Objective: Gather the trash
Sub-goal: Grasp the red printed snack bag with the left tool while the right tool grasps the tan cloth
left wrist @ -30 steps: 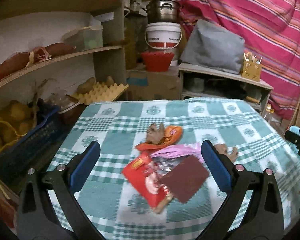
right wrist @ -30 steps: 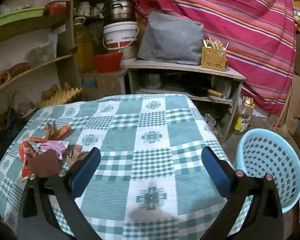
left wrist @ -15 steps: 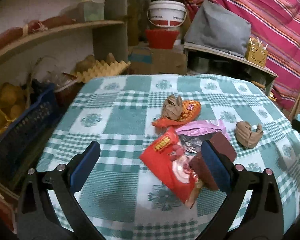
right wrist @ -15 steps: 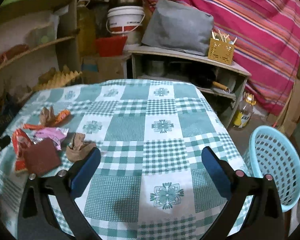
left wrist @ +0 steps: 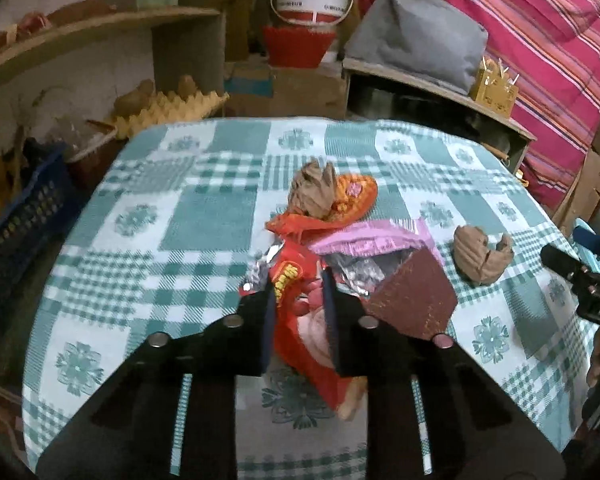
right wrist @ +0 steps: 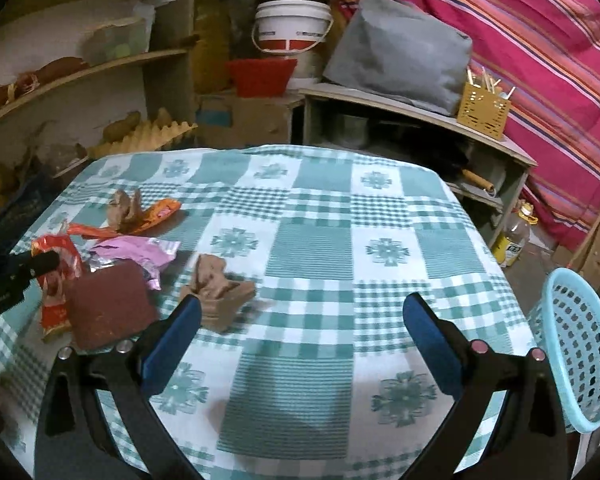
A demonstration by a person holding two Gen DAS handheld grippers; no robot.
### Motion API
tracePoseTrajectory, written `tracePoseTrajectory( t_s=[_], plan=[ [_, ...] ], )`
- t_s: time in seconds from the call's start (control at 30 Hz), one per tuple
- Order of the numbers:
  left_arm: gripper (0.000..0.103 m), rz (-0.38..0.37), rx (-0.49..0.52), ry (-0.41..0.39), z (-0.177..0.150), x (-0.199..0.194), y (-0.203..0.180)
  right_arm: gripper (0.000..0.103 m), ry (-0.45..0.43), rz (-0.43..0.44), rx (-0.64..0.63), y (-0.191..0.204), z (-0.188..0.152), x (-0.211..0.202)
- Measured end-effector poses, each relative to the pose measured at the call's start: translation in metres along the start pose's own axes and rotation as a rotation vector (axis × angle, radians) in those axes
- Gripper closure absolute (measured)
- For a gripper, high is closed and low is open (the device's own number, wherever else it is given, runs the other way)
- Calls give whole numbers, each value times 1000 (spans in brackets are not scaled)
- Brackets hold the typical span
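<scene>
On the crumpled red foil snack wrapper (left wrist: 296,312) I see yellow letters, but I cannot read them. My left gripper (left wrist: 298,292) has just been closing, and its jaws now pinch this wrapper between them, on the table with the green-and-white checked cloth (right wrist: 312,248). The white plastic bucket (right wrist: 292,26) behind carries a red band and small writing, too blurred to read. My right gripper (right wrist: 300,320) is wide open and holds nothing; it hovers above the cloth.

Beside the red wrapper lie a pink wrapper (left wrist: 364,236), a dark brown square sheet (left wrist: 416,300), an orange wrapper (left wrist: 352,196) and two crumpled brown papers (left wrist: 480,256). Behind are wooden shelves and a pink striped cloth (right wrist: 540,40). A light blue perforated plastic basket (right wrist: 580,348) stands at the right of the table; its inside I cannot see well.
</scene>
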State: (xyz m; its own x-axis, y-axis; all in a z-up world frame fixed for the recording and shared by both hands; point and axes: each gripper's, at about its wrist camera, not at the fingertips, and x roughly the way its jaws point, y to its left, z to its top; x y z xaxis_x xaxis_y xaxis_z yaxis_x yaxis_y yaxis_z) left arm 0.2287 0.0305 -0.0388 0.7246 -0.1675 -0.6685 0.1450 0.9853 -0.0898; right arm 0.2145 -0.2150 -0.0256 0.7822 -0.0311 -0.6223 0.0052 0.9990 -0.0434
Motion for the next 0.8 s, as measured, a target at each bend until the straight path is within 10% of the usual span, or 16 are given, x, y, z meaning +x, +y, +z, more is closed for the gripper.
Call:
tracePoseTrajectory(
  t_s=[0.53, 0.8],
  plan=[
    [87, 100, -57, -196, 24, -58, 23, 7, 49, 44, -24, 37, 2, 24],
    [87, 122, -68, -207, 29, -58, 22, 56, 136, 98, -11, 45, -1, 54]
  ],
)
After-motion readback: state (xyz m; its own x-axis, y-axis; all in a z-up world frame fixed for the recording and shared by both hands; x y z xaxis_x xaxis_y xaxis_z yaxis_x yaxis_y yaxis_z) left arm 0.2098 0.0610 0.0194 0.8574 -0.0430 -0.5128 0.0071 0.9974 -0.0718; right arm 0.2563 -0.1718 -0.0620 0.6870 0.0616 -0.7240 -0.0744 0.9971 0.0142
